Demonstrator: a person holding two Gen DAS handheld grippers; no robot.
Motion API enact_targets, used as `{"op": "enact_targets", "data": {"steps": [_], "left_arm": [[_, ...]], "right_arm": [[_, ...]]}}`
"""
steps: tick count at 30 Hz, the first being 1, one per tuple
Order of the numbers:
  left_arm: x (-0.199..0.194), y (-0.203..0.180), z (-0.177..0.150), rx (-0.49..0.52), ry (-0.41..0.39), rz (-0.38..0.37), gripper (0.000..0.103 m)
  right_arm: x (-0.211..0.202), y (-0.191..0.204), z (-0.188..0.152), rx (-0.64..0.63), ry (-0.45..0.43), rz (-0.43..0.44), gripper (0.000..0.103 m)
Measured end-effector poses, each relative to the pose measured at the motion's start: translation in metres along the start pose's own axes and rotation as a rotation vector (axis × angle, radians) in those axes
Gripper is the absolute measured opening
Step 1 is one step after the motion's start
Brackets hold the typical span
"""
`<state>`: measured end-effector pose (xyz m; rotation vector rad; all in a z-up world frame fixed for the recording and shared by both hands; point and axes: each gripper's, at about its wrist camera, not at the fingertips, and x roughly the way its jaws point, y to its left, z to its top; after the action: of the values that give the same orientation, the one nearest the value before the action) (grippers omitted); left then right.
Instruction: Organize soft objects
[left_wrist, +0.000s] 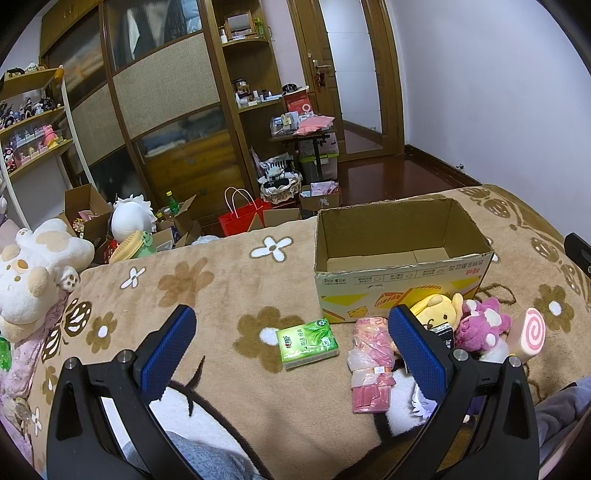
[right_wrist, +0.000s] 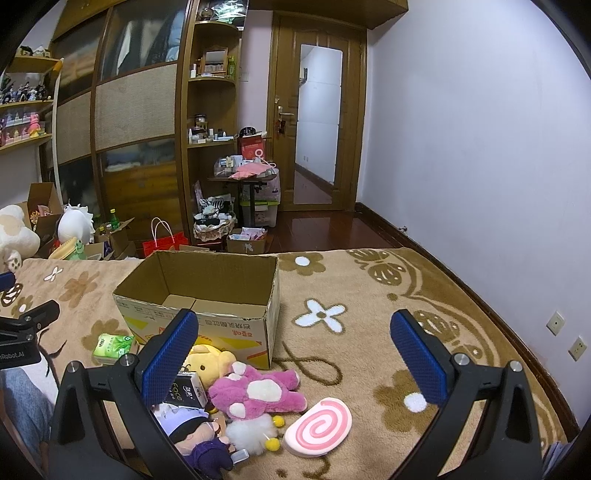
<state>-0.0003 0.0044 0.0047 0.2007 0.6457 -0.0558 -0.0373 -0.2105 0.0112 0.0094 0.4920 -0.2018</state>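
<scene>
The left gripper (left_wrist: 291, 334) and right gripper (right_wrist: 293, 339) both hover with ribbed blue pads spread wide, gripping nothing. Before the cardboard box (right_wrist: 207, 325), whose open top faces up, fuzzy toys cluster: a yellow plush (right_wrist: 210, 363) touching its front wall, a pink plush (right_wrist: 258, 393) lying lengthwise along that wall, and a flat spiral-patterned pink cushion (right_wrist: 319, 426). A glossy green tissue pack (left_wrist: 307, 343) lies left of the box on the floral blanket (left_wrist: 221, 295).
</scene>
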Motion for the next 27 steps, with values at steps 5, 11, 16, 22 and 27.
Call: {"op": "enact_targets", "data": {"steps": [5,11,16,22,27], "left_arm": [[0.0,-0.0003,0.0002,0.0,0.001,0.0,0.103],[0.0,-0.0004,0.0003,0.001,0.001,0.001,0.103],[-0.0001,-0.0005,0.0004,0.002,0.002,0.001,0.103],[0.0,-0.001,0.0003,0.003,0.002,0.002,0.103],[0.0002,-0.0005,-0.001,0.004,0.004,0.002,0.103]], "right_arm": [[-0.0001,0.0,-0.0006,0.002,-0.001,0.001,0.103],[-0.0007,-0.0006,-0.0006,0.005,-0.001,-0.001,0.103],[-0.0003,-0.002,0.0016,0.003,-0.002,-0.001,0.103],[-0.0004,-0.002,0.0011,0.004,-0.002,-0.001,0.103],[0.0003,-0.0017,0.0001,0.004,-0.001,-0.001,0.103]]}}
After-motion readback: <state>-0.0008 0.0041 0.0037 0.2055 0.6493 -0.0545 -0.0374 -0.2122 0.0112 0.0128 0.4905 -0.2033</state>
